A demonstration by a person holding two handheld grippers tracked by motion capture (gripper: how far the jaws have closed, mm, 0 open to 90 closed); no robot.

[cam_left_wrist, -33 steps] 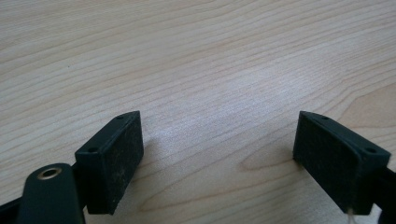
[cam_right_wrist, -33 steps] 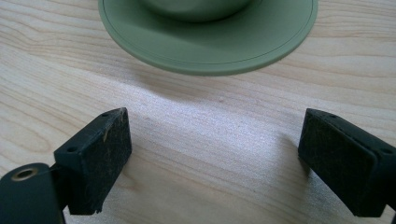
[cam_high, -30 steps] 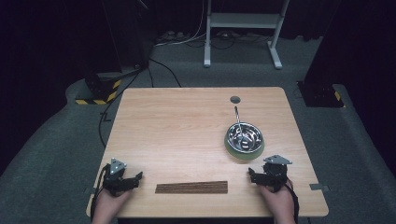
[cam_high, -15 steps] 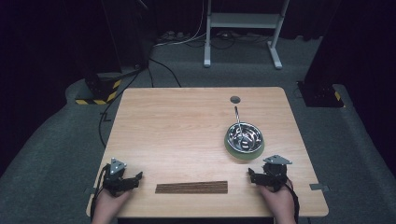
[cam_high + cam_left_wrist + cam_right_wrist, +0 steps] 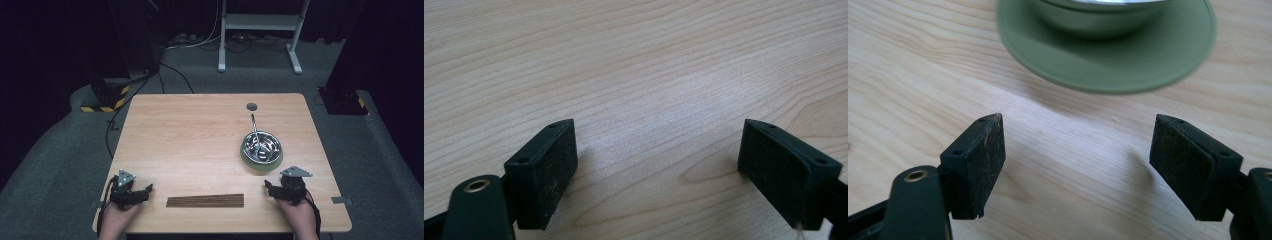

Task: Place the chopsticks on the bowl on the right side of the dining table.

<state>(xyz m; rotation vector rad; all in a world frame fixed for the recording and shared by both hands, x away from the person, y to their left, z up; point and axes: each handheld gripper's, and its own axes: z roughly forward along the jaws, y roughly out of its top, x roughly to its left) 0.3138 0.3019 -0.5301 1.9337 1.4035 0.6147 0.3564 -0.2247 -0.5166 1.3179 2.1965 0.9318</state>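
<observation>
left gripper (image 5: 146, 190) + right gripper (image 5: 268, 187), high view: both sit at near edge of wooden table (image 5: 190, 140), one at each end of a dark brown slat strip (image 5: 205, 200) lying flat betw. them; neither touches it, jaws point inward toward the strip. person's hands come in from bottom edge. steel bowl (image 5: 261, 146) on green saucer (image 5: 262, 162) stands just beyond r. gripper, utensil handle (image 5: 254, 125) sticking out of bowl toward far side. small dark round hole (image 5: 251, 106) in tabletop past that. left gripper view: left gripper (image 5: 659, 167) jaws spread wide, nothing betw. them, bare wood grain under + ahead. right gripper view: right gripper (image 5: 1078, 162) jaws also wide apart, holding nothing; green saucer (image 5: 1108, 65) near, straight ahead, not touching pads; bowl (image 5: 1098, 15) base on it, top cut off by frame.
</observation>
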